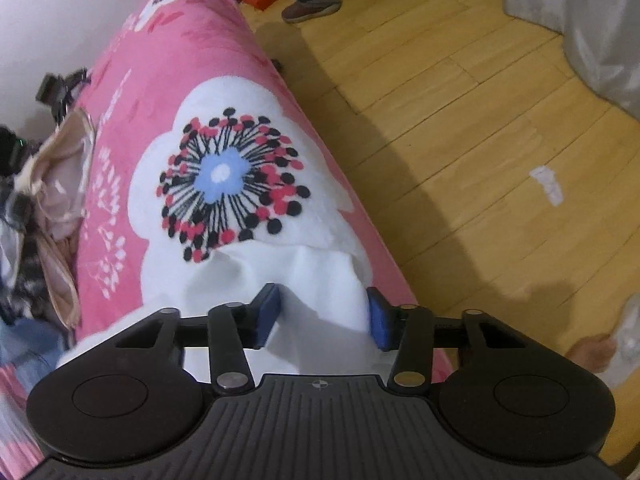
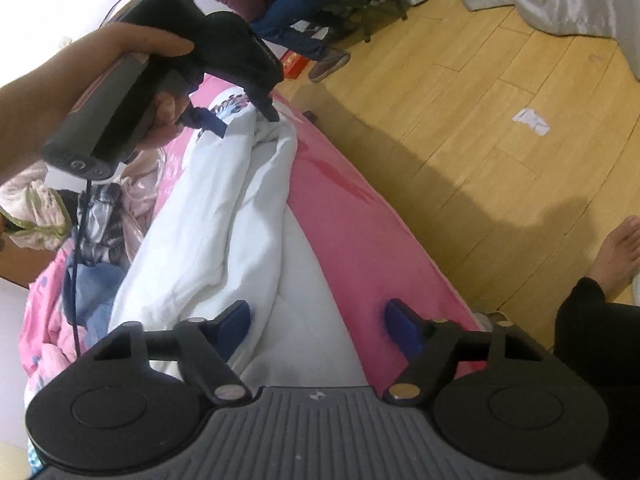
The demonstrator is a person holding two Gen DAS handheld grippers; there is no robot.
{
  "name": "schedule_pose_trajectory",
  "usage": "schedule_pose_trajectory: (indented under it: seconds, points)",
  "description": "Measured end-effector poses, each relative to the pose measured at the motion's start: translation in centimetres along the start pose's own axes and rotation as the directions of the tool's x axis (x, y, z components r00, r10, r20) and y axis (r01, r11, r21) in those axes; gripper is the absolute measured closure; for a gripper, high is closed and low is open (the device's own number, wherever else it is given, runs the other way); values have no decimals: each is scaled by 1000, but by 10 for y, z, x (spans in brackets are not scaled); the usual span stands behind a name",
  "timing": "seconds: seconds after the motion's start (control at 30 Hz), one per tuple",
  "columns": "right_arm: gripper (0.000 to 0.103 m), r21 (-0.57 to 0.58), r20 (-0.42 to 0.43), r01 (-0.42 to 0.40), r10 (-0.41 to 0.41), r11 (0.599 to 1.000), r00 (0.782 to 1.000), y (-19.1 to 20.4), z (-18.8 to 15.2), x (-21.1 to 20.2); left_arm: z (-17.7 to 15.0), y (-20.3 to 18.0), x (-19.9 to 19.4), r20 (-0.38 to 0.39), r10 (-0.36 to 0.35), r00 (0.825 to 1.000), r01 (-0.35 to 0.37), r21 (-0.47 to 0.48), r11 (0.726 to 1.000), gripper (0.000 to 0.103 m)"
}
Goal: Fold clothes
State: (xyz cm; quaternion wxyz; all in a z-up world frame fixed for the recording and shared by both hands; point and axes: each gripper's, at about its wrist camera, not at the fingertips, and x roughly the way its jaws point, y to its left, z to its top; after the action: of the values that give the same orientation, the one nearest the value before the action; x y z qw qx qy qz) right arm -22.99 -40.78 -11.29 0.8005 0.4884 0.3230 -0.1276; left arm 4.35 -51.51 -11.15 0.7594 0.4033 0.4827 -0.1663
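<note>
Here the white garment [image 2: 224, 216] lies in a long rumpled band on the pink blanket [image 1: 168, 80], close to the edge of the bed nearest the wooden floor [image 1: 480, 120], with its far end resting near the blanket's big flower print [image 1: 230, 184]. The left gripper [image 1: 324, 316] sits over that far end with its blue pads part open on either side of a raised fold of white cloth; the cloth lies between them, but whether the pads press on it I cannot tell. The right gripper [image 2: 318, 328] hangs over the near end with its jaws wide apart, the white cloth and a strip of pink blanket showing between them, nothing pinched. To do this step well, I judge each tool should take a single clean edge rather than a bunched ridge, so the cloth can be drawn taut and laid flat before folding. A heap of other clothes [image 1: 44, 208] lies to the left, well clear, and a bare foot [image 2: 616, 248] stands on the floor at right.
</note>
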Motion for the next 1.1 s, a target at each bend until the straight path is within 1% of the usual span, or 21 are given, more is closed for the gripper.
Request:
schedule_pose_trajectory:
  seconds: [0.07, 0.17, 0.2, 0.23, 0.27, 0.3, 0.33, 0.37, 0.47, 0.5, 0.57, 0.6, 0.63, 0.67, 0.7, 0.73, 0.83, 1.03, 1.1]
  points:
    - [31, -23, 3, 10, -10, 1000, 1000, 4, -2, 0, -3, 2, -1, 9, -9, 1000, 9, -5, 1000, 57]
    - [35, -35, 10, 19, -18, 999, 1000, 7, -4, -1, -11, 3, -5, 32, -33, 999, 34, -24, 999, 53]
    - [37, -39, 17, 22, -21, 999, 1000, 8, -5, -2, -13, 1, -5, 44, -30, 999, 31, -17, 999, 53]
    - [38, -49, 23, 28, -27, 998, 999, 10, -7, -3, -17, -2, -6, 63, -19, 998, 19, -2, 1000, 56]
    - [41, -60, 31, 34, -32, 998, 999, 11, -8, -5, -21, -5, -7, 86, 2, 996, -4, 23, 1000, 68]
    - [44, -72, 38, 41, -38, 997, 999, 14, -10, -6, -23, -5, -7, 105, 5, 995, -10, 48, 999, 72]
    - [45, -84, 46, 47, -43, 995, 998, 16, -11, -8, -26, -4, -8, 122, -1, 993, -7, 70, 997, 77]
    - [46, -94, 56, 46, -40, 995, 998, 17, -12, -10, -27, -2, -10, 139, -7, 990, -6, 94, 996, 90]
    - [54, -84, 79, 30, -23, 996, 997, 15, -14, -17, -31, 12, -18, 166, -54, 985, 39, 92, 995, 94]
    - [58, -77, 88, 26, -19, 997, 996, 14, -15, -19, -31, 17, -21, 174, -72, 982, 58, 86, 995, 94]
    - [62, -76, 107, 21, -13, 997, 994, 15, -17, -23, -32, 28, -29, 188, -104, 977, 92, 70, 993, 94]
    - [65, -84, 118, 23, -13, 996, 993, 17, -19, -26, -33, 33, -33, 198, -118, 973, 107, 64, 992, 95]
    - [66, -94, 124, 26, -14, 995, 992, 19, -20, -29, -34, 38, -37, 207, -132, 969, 122, 58, 991, 95]
    - [71, -103, 125, 4, 9, 995, 992, 21, -22, -32, -36, 42, -40, 217, -146, 965, 137, 56, 989, 95]
    - [93, -111, 125, -25, 39, 993, 991, 22, -24, -35, -38, 47, -43, 226, -161, 961, 152, 56, 987, 95]
    - [94, -119, 125, -54, 69, 991, 990, 24, -26, -39, -40, 51, -47, 235, -175, 956, 167, 55, 984, 95]
    - [94, -185, 133, -68, 94, 980, 987, 37, -38, -48, -47, 68, -54, 256, -216, 942, 212, 46, 976, 95]
    - [94, -223, 128, -86, 117, 971, 985, 52, -47, -53, -63, 109, -65, 297, -287, 911, 295, 17, 955, 95]
    - [94, -222, 145, -80, 114, 972, 983, 58, -50, -55, -68, 121, -66, 311, -300, 902, 312, 11, 950, 95]
